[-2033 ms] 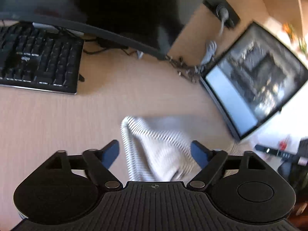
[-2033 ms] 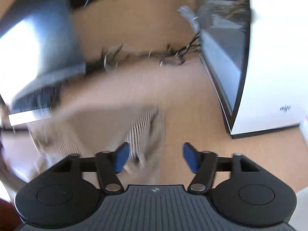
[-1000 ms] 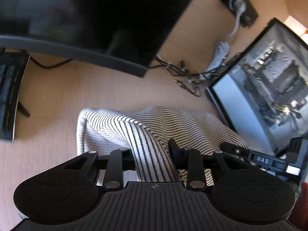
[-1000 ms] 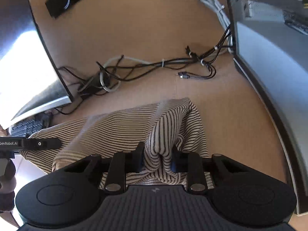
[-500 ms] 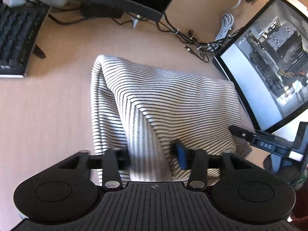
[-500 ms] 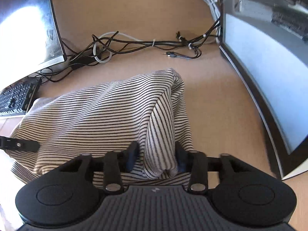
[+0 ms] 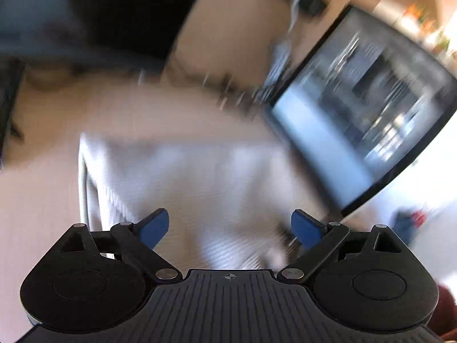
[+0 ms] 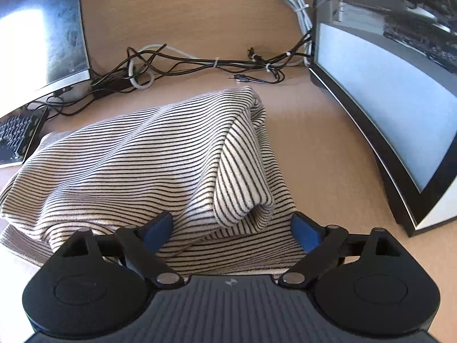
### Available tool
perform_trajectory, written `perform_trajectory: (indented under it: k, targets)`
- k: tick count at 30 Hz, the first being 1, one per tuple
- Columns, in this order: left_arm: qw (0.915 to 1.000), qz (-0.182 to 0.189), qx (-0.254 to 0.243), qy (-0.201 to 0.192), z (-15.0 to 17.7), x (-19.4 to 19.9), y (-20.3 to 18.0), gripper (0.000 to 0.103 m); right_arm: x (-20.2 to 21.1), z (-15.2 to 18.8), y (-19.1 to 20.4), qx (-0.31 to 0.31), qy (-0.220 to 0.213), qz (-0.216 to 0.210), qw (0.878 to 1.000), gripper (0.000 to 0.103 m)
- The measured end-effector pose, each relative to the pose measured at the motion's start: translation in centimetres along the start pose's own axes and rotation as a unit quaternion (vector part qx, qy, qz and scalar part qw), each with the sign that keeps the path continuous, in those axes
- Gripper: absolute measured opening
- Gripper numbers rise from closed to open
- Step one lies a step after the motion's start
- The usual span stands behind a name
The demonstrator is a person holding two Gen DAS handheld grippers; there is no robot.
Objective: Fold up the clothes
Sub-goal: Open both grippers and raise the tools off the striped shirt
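Observation:
A white garment with thin black stripes (image 8: 137,165) lies folded over itself on the wooden desk (image 8: 322,154), one thick fold running toward me on its right side. My right gripper (image 8: 232,230) hovers at the garment's near edge. Its jaws are opening, the blue pads stand wide apart, and the fold lies loose between them, untouched. The left wrist view is badly blurred. There the striped garment (image 7: 200,183) shows as a pale patch ahead of my left gripper (image 7: 230,228), whose jaws are also opening wide with cloth beneath them and nothing pinched.
A dark monitor (image 8: 42,28) stands at the left and a glass-sided computer case (image 8: 385,71) at the right. Tangled cables (image 8: 200,63) run along the back of the desk. A black keyboard (image 8: 17,134) sits at the far left.
Both grippers were shut on folds of the striped garment a second ago. Both have let go and spread their jaws wide. The garment now rests on the desk, and the left view has become blurred.

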State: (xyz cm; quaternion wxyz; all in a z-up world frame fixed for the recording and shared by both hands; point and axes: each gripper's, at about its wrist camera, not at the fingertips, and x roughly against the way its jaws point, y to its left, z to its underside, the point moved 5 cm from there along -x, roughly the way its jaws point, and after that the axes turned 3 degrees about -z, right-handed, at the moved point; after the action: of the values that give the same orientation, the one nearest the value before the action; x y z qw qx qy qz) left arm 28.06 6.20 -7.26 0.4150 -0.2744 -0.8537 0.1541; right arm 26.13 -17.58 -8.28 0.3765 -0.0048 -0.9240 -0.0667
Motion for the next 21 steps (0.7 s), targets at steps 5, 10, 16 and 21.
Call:
perform_trajectory:
  k: [5, 10, 16, 21]
  targets:
    - [0.9994, -0.001, 0.027, 0.024, 1.7, -1.6, 1.4, 0.103, 0.6, 0.5, -0.5, -0.037, 0.012, 0.026, 0.999, 0.101]
    - [0.9999, -0.006, -0.004, 0.009, 2.4, -1.5, 0.8, 0.103, 2.8, 1.4, -1.0, -0.072, 0.016, 0.057, 0.996, 0.103]
    - [0.9996, -0.026, 0.001, -0.009, 2.6, -1.6, -0.2, 0.103, 4.4, -1.1, -0.1, -0.032, -0.013, 0.031, 0.999, 0.103]
    - [0.9991, -0.035, 0.021, -0.013, 2.5, -1.6, -0.1, 0.103, 4.4, -5.3, 1.8, -0.015, -0.074, -0.063, 0.995, 0.103]
